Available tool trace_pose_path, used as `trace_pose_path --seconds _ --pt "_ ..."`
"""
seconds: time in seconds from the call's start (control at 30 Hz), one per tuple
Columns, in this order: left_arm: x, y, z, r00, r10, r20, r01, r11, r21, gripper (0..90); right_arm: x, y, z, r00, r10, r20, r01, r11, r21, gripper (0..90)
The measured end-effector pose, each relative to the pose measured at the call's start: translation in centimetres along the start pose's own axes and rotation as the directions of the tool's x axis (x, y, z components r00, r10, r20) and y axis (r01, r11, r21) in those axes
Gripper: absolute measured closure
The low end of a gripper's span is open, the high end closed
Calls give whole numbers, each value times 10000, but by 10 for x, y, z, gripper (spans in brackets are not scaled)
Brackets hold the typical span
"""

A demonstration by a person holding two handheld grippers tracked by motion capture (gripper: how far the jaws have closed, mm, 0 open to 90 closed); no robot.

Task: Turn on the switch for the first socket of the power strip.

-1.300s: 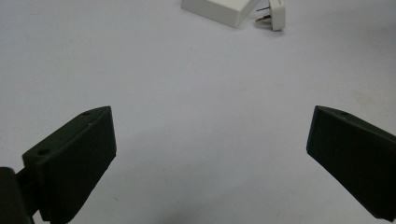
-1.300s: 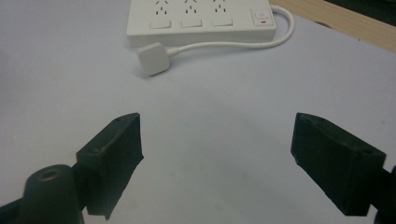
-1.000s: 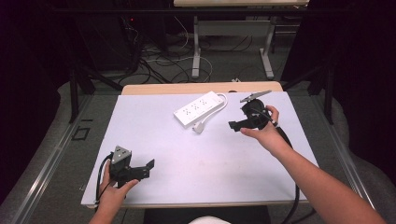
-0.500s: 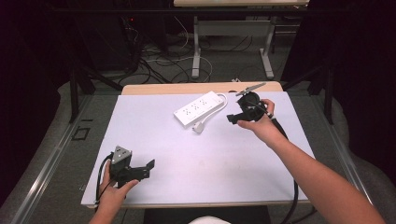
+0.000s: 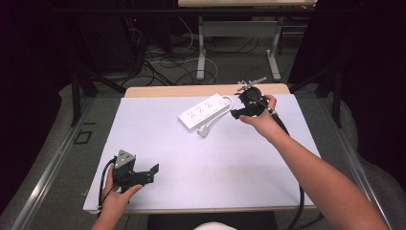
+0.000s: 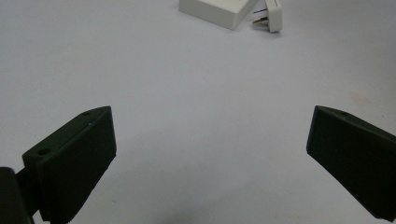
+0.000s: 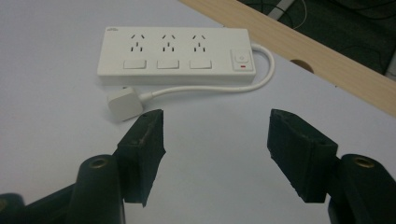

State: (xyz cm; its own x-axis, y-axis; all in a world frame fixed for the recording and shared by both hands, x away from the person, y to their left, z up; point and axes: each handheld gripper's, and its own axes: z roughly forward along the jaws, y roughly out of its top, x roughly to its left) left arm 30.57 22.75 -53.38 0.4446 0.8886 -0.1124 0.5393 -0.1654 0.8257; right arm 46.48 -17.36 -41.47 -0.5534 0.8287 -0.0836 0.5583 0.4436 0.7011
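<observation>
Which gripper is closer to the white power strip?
The right gripper: it hovers just beside the power strip, open, near its cord end. The left gripper sits far off at the table's near edge.

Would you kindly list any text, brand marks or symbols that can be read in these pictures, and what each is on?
Power strip: a small raised mark at its top left corner, too small and blurred to read.
Power strip's switch: a faint round power symbol above a red indicator bar; no letters legible.
Plug, both grippers' fingers and the white table mat: no text visible.
</observation>
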Motion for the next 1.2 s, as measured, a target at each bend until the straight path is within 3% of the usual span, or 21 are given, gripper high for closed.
trace_pose_path --seconds 0.23,0.67,0.9,1.07,1.2 --pt "1 0 0 10000 -37 20 37 10000 18 12 1 12 5 9999 116 -23 -117 9995 -283 373" --pt "2 0 0 10000 -11 24 10 10000 24 14 -6 33 11 9988 453 -186 -451 9989 82 407" --pt "2 0 1 10000 -19 20 19 10000 94 14 -13 41 25 9978 641 -161 -640 9979 101 407" --pt "3 -1 1 10000 -5 21 4 9999 164 17 -15 44 36 9941 1068 -177 -1062 9937 350 421" --pt "3 -1 2 9999 -66 76 65 9998 174 18 -17 45 43 9947 1026 -10 -1025 9936 477 414"
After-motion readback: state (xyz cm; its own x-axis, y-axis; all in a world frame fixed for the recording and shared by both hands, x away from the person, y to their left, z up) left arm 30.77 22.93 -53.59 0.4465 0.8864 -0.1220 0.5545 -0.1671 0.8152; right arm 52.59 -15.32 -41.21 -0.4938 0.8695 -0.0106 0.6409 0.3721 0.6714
